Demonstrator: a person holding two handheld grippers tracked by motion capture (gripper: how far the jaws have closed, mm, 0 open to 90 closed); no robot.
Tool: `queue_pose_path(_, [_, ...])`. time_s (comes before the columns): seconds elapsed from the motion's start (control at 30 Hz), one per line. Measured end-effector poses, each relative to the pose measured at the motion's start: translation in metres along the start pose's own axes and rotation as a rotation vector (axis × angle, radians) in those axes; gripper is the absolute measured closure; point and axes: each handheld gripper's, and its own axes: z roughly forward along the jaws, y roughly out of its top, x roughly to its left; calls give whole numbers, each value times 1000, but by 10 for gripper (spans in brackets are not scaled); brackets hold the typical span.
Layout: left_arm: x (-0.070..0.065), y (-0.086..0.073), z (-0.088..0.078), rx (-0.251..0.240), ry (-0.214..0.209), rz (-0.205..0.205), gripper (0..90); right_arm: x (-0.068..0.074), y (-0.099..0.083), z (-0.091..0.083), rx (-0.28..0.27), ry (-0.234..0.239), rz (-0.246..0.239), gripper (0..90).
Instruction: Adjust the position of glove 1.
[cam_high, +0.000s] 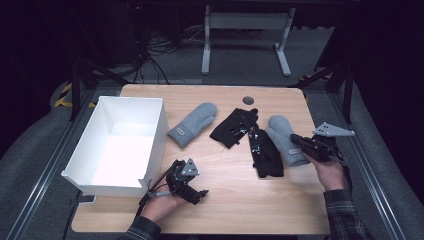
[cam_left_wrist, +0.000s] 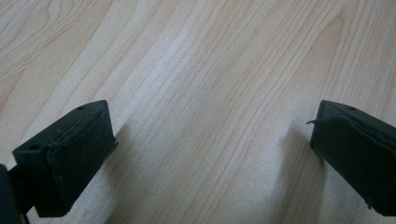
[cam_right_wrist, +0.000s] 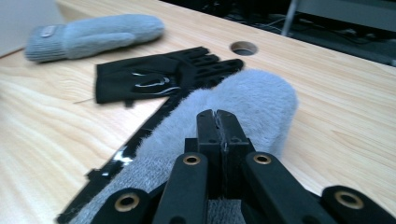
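Right tool (cam_right_wrist: 217, 122) over fuzzy grey mitten (cam_right_wrist: 252, 100)

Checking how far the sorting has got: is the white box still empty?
Empty. The high view shows the white box with a bare floor; both grey mittens and both black gloves lie on the table.

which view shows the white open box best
The high view: the white open box shows whole, at the wooden table's left edge, nothing visible inside. The right gripper view catches a pale corner, likely its wall. The left gripper view faces tabletop.
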Motion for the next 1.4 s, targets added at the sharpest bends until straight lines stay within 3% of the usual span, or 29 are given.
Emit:
queue_pose_path(0.5, [0, 0, 0, 1, -1, 0, 1, 46, 4, 4, 5, 150, -77, 900])
queue_pose_path(0.77, [0, 0, 0, 1, 0, 1, 1, 75, 2, 6, 3, 259, -118, 900])
queue_pose_path(1.07, [0, 0, 0, 0, 0, 0, 1, 108, -4, 15, 39, 378, -164, 900])
queue_pose_path(1.23, [0, 0, 0, 1, 0, 0, 1, 117, -11, 24, 86, 405, -173, 885])
queue_pose_path(1.4, [0, 0, 0, 0, 0, 0, 1, 115, -11, 24, 90, 396, -175, 745])
